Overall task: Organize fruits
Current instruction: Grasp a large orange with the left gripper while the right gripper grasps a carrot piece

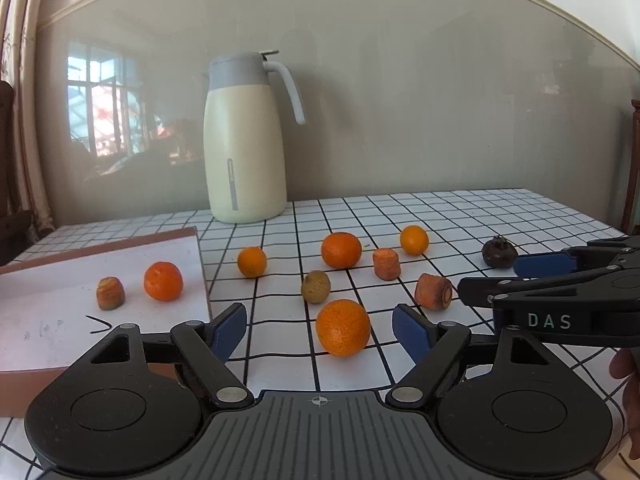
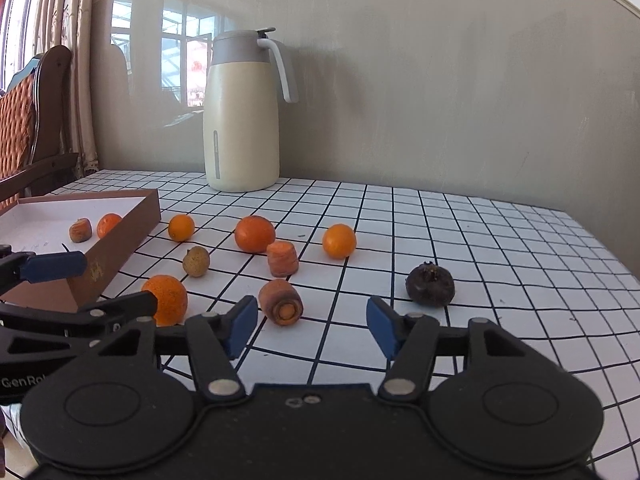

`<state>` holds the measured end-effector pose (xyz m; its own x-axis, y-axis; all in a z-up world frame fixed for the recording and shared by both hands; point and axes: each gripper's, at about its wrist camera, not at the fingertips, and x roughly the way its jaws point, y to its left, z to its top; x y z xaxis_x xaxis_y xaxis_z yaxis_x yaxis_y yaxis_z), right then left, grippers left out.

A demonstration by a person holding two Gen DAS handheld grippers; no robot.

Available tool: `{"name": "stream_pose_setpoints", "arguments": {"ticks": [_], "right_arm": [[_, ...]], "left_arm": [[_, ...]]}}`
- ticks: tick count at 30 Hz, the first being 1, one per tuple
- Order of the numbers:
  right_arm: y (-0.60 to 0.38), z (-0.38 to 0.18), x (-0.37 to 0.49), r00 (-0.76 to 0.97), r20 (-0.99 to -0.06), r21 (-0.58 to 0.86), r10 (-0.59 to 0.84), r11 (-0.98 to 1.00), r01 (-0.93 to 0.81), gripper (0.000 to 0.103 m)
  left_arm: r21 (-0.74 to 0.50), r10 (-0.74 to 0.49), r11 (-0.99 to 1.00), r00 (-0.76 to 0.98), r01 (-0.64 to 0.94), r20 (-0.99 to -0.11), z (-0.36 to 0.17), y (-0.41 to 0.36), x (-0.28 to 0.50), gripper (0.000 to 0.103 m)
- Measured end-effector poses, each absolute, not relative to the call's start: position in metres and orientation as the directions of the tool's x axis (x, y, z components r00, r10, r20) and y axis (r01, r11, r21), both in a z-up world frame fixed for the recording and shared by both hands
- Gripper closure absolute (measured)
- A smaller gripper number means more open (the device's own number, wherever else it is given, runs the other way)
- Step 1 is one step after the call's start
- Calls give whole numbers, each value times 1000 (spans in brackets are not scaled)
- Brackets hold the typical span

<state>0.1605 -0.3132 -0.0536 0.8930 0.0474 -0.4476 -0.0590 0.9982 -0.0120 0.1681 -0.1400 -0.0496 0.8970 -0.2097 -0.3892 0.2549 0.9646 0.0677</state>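
Observation:
My left gripper is open, its blue pads on either side of an orange that rests on the checked table; the orange also shows in the right wrist view. My right gripper is open and empty, with a carrot piece just ahead left and a dark fruit ahead right. Several more oranges, a second carrot piece and a brownish fruit lie on the table. A brown box at the left holds an orange and a carrot piece.
A cream thermos jug stands at the back by the wall. A wooden chair is beyond the table's left end. The right gripper's body reaches in from the right in the left wrist view.

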Motion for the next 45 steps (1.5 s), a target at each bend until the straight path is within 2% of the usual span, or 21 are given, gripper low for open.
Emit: {"name": "stream_pose_setpoints", "arguments": {"ticks": [9,13,22,25,30,32,35,39,45], "right_arm": [[-310,-57,177,886,-460,9,63,998,-66,61],[-309,-57,181,882,-468,17,63,998,-62,66],[-312,-52,193,857,-497,88,137,990,-107,66],[-308,-54,197,845,-517,76,137,991,-114,66],[-308,-58,203,828,-549,69,115,993,-92,68],[-308,-60,206,824,-557,66,106,994,-83,69],[-308,-61,207,817,-567,66,103,995,-79,74],[-306,-62,208,814,-570,56,109,994,-93,80],[-304,-61,207,818,-567,28,91,995,-91,82]], "left_arm": [[49,-198,970,888,239,-414,-57,-141,187,23],[49,-205,967,880,249,-428,-59,-144,193,26],[45,-239,955,854,292,-462,-65,-153,198,28],[40,-235,958,855,284,-462,-66,-154,200,33],[16,-242,959,848,282,-471,-66,-153,202,47],[13,-238,961,850,277,-469,-66,-152,203,48],[16,-239,960,850,279,-470,-68,-154,204,50],[5,-246,959,838,284,-487,-70,-155,207,63],[-38,-263,959,831,281,-490,-70,-152,209,67]]}}
